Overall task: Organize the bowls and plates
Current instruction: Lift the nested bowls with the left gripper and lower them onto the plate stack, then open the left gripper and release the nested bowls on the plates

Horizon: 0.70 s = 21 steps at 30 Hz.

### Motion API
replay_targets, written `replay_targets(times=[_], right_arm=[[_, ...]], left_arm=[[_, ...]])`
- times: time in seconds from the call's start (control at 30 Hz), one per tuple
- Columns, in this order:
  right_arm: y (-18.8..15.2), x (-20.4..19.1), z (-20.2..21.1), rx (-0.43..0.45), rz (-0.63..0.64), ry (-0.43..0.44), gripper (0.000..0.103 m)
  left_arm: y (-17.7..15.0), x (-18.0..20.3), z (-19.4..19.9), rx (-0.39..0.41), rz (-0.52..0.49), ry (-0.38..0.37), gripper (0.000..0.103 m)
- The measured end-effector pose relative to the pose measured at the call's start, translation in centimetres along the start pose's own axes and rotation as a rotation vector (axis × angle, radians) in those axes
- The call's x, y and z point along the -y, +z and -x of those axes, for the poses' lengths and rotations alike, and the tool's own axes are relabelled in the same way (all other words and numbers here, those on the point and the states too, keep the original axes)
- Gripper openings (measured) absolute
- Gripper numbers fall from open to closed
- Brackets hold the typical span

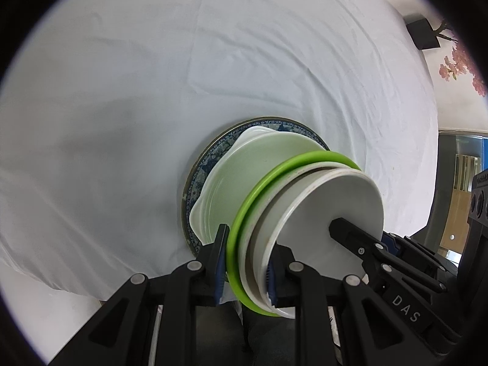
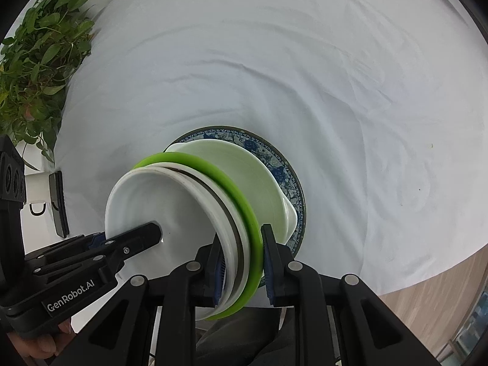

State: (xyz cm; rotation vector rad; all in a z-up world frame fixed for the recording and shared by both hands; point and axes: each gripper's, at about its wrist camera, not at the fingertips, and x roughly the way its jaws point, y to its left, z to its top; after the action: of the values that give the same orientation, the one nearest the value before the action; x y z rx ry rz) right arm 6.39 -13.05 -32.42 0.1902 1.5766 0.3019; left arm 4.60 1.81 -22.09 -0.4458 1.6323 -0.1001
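A stack of nested bowls, white ones [image 1: 320, 207] [image 2: 158, 195] inside a bowl with a bright green rim [image 1: 274, 177] [image 2: 219, 177], hangs between both grippers. My left gripper [image 1: 247, 268] is shut on the stack's rim on one side. My right gripper [image 2: 244, 262] is shut on the rim opposite, with one finger [image 1: 344, 228] inside the top bowl. The stack sits low in a pale green dish [image 1: 225, 183] [image 2: 259, 177], which lies on a blue patterned plate [image 1: 195, 183] [image 2: 274, 158]. Whether the stack touches the dish I cannot tell.
A white wrinkled cloth [image 1: 152, 91] [image 2: 335, 76] covers the table. A leafy plant [image 2: 39, 45] stands at its far left edge, beside a dark flat device on a white stand [image 2: 58, 204]. A black box [image 1: 422, 35] and pink blossoms [image 1: 460, 61] lie beyond the right edge. Wooden floor [image 2: 427, 289] shows below.
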Motion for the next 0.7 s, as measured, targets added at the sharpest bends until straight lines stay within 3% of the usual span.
replay_targets(times=[0.7], right_arm=[[-1.1,-1.7,-1.5,0.016,-0.017,-0.028,0.020]], left_arm=[[0.0,-0.6,-1.3,-0.010,0.026,-0.021,0.021]])
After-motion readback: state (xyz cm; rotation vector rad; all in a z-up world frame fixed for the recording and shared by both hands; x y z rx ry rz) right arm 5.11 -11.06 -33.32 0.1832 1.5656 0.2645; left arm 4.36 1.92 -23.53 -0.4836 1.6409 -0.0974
